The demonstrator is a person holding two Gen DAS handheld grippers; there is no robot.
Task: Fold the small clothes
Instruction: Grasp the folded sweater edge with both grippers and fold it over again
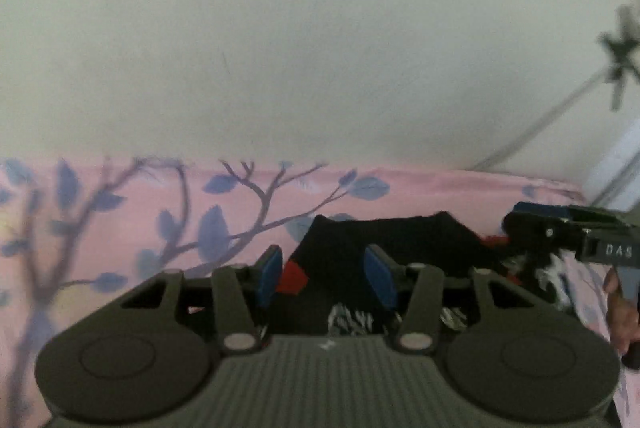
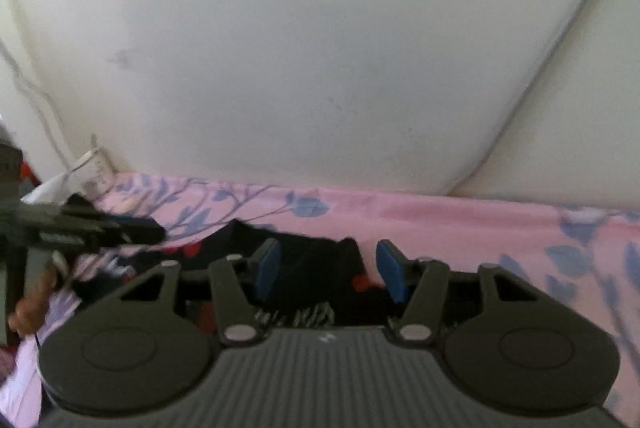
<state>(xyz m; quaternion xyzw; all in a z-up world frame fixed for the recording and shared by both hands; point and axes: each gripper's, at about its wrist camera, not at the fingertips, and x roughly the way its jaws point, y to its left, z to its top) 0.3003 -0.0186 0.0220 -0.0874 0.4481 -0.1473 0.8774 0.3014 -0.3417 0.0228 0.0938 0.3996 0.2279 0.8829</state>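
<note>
A small black garment with red patches and a black-and-white patterned edge lies on a pink bedsheet printed with blue leaves. My left gripper is open, its blue pads either side of the cloth's left part, close over it. The right gripper shows from the side at the right of the left wrist view. In the right wrist view my right gripper is open over the garment's right end. The left gripper shows at the left there.
A cream wall rises right behind the bed. A wall corner lies to the right. A grey cable runs down the wall, and a white plug sits at the bed's far edge.
</note>
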